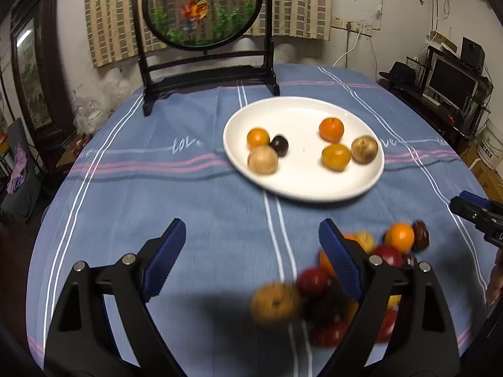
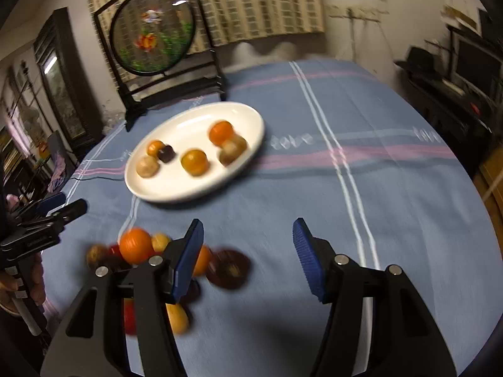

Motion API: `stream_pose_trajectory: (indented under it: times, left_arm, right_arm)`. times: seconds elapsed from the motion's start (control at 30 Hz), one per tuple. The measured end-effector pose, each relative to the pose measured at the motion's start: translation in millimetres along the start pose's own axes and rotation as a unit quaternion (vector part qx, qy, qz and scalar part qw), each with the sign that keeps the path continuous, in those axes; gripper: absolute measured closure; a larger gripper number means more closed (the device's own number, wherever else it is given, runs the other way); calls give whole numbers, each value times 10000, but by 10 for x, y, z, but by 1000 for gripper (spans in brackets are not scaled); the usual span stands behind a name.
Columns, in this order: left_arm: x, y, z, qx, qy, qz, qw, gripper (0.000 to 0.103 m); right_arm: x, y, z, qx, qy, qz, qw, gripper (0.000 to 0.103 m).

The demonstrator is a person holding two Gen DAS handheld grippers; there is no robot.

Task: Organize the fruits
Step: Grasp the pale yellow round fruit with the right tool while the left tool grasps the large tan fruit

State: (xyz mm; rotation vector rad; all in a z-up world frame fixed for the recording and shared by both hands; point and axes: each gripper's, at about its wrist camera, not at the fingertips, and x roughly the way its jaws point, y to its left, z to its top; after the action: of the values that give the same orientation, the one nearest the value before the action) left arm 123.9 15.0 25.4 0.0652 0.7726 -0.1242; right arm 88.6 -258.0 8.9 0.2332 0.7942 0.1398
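A white plate (image 1: 301, 188) (image 2: 248, 116) on the blue tablecloth holds several small fruits: oranges, tan ones and a dark one (image 1: 279, 145). A loose pile of fruit (image 1: 399, 237) (image 2: 135, 245) lies on the cloth nearer to me, with oranges, red, tan and dark pieces. My left gripper (image 1: 251, 251) is open over bare cloth, with the pile beside and behind its right finger. My right gripper (image 2: 248, 257) is open too, nothing between its blue pads; the pile sits by its left finger. Each gripper shows at the edge of the other's view.
A round goldfish screen on a black stand (image 1: 204, 9) (image 2: 154, 28) stands at the table's far side behind the plate. The round table drops off on all sides. Shelves with a monitor (image 1: 452, 81) are at the right. A hand (image 2: 19, 286) holds the left gripper.
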Motion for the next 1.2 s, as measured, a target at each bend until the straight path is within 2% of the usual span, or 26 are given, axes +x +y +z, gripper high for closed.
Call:
stream_pose_trajectory:
  times: [0.17,0.43,0.67,0.8,1.03,1.1,1.13,1.2]
  left_arm:
    - [-166,30,-238,-142,77,-86,9998,14]
    - [-333,29,-533,-139,128,-28,9998,12]
    - [-319,86,-717,-198,328,-158,9991,12]
    - [-285,124,-744,-221,370,-172,9989,12]
    - [-217,186,-751,-280,441,-198,9984,12]
    - [-192,196,-751,-271,470,-182,9984,12]
    - [-181,206,-748,-268,475,-173,9984,12]
    - [-160,220,-741,-276,487,-159,9983,12]
  right_arm:
    - [-118,-60,-265,118,80,80,9999,43]
    - [-136,120,-562,-164,315,235,9991,43]
    - [-36,524,-685,-958,501,337,9936,43]
    - [70,731,-739,-1419,549,147,9882,43]
    - [224,897,-713,-1688,659,-20,9834,43]
    - [271,968,-701,-1827,665,-73,9809,47]
    - [304,988,-696,-1854,707,-59,9801,57]
    - [355,993,-669,-1821,737,-95,9805,66]
